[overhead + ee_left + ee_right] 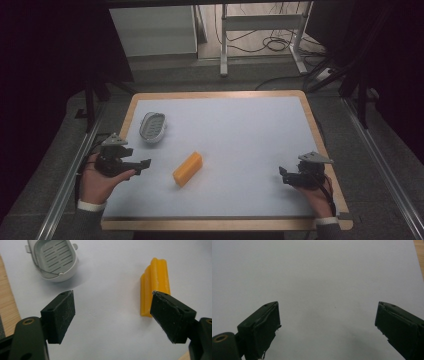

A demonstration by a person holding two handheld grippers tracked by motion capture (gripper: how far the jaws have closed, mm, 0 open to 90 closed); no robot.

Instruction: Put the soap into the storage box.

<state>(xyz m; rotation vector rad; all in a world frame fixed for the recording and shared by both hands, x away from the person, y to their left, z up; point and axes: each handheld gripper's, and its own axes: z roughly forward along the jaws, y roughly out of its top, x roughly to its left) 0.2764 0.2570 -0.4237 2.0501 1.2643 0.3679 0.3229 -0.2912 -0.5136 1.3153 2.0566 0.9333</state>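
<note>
White surface with a wooden rim, dark floor and cables beyond its far edge. Orange block lies flat, left of centre and toward the near edge, long axis running diagonally; ridged along its length in the left gripper view. Grey slotted dish sits near the left edge, well apart from the block and farther back.

Left gripper — jaws spread wide, nothing between them — hovers near the left edge, pointed at the block. Right gripper is near the right edge, released too, over bare surface.

Judgement: approach step, block not yet grasped. Next move calls for advancing the left gripper, straddling the block across its narrow width, then closing — the dish is the likely destination.
</note>
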